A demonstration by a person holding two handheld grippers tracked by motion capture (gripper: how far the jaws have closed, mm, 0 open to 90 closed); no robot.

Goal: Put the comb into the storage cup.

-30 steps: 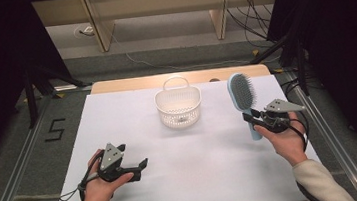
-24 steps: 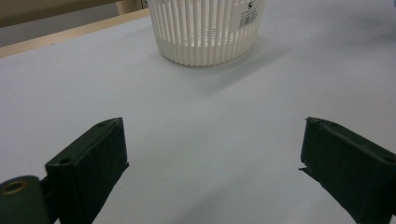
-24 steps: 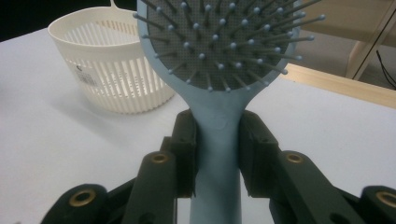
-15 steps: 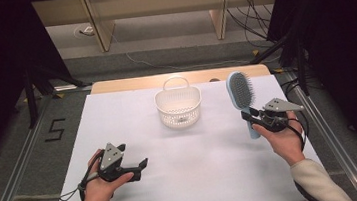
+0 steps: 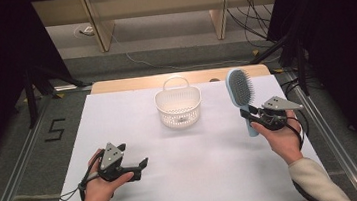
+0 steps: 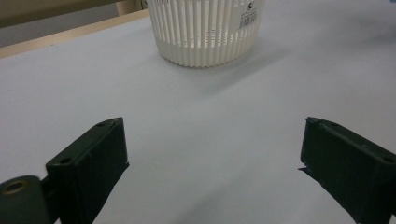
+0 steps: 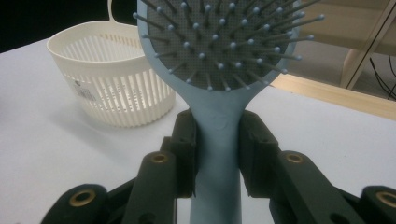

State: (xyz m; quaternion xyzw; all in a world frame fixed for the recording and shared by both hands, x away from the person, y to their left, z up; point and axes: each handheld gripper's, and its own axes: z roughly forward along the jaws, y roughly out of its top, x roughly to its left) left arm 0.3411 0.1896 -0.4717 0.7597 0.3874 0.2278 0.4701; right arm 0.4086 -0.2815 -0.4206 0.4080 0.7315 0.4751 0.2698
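Note:
A light blue hairbrush [image 5: 242, 94] [image 7: 219, 70] stands tilted above the white table, bristles facing up. My right gripper [image 5: 251, 115] [image 7: 217, 149] is shut on the brush's handle, just below the head. A white slatted plastic basket [image 5: 178, 106] [image 7: 109, 77] [image 6: 205, 28] with a loop handle stands at the table's far middle, left of the brush. My left gripper [image 5: 140, 166] [image 6: 212, 158] rests low near the table's front left, pointing toward the basket, open with nothing between its jaws.
The white table top [image 5: 199, 168] has a wooden strip [image 5: 129, 84] along its far edge. Metal rails [image 5: 17, 162] run along both sides on the floor. Cables [image 5: 254, 27] and wooden furniture legs [image 5: 101, 33] lie beyond the table.

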